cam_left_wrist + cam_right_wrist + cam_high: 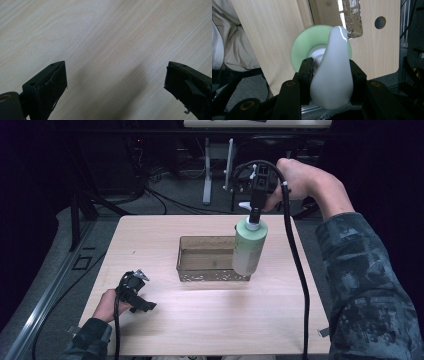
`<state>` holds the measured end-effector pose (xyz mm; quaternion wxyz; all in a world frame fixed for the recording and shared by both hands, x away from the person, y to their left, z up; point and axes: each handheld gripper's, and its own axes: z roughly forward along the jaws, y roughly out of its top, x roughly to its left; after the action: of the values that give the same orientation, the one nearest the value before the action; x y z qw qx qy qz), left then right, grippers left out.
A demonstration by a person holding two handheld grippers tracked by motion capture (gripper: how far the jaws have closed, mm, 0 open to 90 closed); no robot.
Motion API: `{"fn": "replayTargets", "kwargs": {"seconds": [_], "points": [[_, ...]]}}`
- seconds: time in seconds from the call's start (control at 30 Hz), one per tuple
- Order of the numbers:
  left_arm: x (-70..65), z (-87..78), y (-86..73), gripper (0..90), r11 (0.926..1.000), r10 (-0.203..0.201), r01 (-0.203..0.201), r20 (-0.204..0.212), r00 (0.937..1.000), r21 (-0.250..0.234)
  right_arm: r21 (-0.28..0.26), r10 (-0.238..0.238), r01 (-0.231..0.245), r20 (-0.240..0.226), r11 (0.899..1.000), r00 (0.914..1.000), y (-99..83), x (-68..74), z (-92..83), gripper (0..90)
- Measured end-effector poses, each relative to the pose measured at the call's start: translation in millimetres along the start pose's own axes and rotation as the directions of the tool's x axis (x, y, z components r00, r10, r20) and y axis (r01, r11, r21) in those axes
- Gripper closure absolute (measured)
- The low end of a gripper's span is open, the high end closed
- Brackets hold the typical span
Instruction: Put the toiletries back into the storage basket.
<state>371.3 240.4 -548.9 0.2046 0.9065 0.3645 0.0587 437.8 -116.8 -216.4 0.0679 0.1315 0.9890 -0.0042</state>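
A: High view: the right gripper clamps the white pump head of a pale green cylindrical plastic bottle, hanging over the right end of a clear rectangular tray. Best practice?

B: Lower it straight, keeping it plumb.

A: Left gripper view?

B: The left gripper gapes, empty, over the light wooden table.

A: Right gripper view?

B: Jaws pinch the glossy pump; the green shoulder sits beyond.

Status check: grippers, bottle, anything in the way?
Right gripper shut on pump; green bottle hanging over tray. Left gripper open, low over table. Nothing in the way.
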Motion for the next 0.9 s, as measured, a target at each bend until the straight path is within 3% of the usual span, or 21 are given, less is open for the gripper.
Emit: {"fn": "replayTargets", "kwargs": {"seconds": [0.9], "points": [[-1.2, -1.2, 0.1, 4.2, 1.0000, 0.009, -0.009, -0.002, 1.0000, 0.000, -0.009, 0.022, -0.022, 0.011, 1.000, 0.9997, 14.3, -21.2, 0.9, 63.0]]}}
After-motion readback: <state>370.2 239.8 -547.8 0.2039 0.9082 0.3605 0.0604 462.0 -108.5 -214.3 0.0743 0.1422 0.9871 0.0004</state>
